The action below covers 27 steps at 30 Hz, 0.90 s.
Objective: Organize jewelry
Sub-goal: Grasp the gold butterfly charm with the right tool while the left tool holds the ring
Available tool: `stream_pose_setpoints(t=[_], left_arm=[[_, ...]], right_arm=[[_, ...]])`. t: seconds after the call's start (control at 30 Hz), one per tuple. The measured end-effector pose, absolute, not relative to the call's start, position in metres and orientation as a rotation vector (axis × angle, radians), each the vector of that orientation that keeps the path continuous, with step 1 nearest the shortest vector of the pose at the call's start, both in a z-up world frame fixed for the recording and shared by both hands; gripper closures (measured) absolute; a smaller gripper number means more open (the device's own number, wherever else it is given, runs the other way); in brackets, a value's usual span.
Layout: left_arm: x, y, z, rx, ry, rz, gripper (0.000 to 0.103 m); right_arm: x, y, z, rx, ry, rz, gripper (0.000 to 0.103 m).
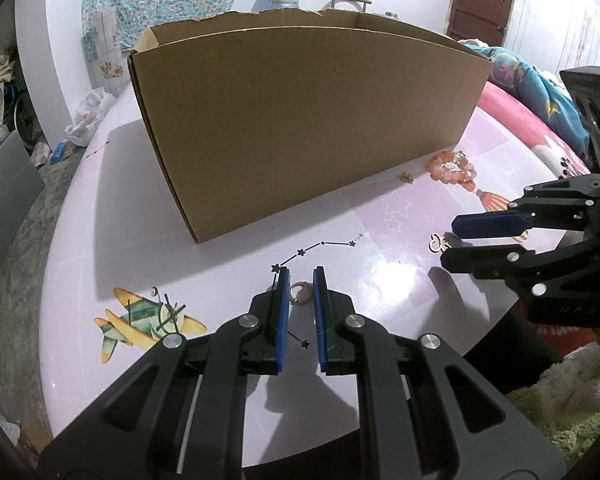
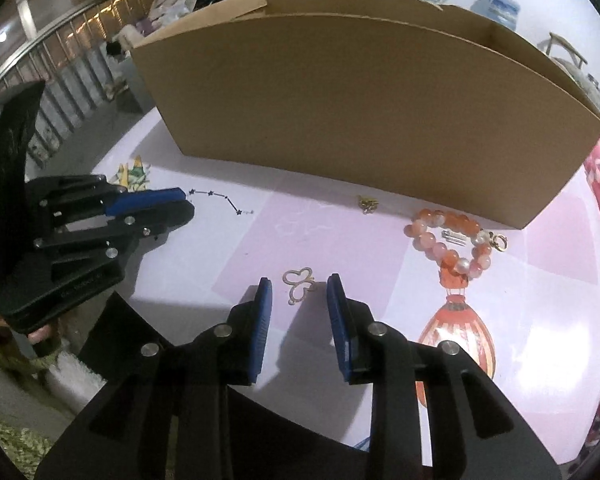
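While both claws gape, a thin gold butterfly charm [image 2: 299,286] lies flat.

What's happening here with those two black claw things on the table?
A person is tidying jewelry with two handheld grippers. The left gripper is open around a small metal ring; the right gripper is open around a gold butterfly-shaped charm. An orange beaded bracelet lies beside the brown cardboard box.
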<state>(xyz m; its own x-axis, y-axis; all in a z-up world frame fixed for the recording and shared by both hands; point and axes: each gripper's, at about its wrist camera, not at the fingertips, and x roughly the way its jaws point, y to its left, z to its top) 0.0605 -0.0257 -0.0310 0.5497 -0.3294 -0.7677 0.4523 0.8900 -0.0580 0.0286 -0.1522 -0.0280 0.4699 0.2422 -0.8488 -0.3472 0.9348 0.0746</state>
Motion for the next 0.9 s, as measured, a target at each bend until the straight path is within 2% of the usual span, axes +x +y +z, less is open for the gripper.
stream_pose_setpoints(t=[0.27,0.37,0.9], left_arm=[[0.0611,-0.0279,-0.0318,0.162,0.871,-0.463,0.092],[0.0612,-0.0279,-0.0318,0.161,0.87,-0.464,0.092],[0.062,-0.0255,-0.0321,0.134,0.868,-0.475,0.092]], right_arm=[[0.0328,-0.1458,-0.0279,-0.153,0.999,0.376,0.077],[0.0348,-0.1443,-0.0268,-0.161,1.015,0.393,0.089],[0.0325,-0.1519,-0.0234,-0.107,0.988,0.377,0.09]])
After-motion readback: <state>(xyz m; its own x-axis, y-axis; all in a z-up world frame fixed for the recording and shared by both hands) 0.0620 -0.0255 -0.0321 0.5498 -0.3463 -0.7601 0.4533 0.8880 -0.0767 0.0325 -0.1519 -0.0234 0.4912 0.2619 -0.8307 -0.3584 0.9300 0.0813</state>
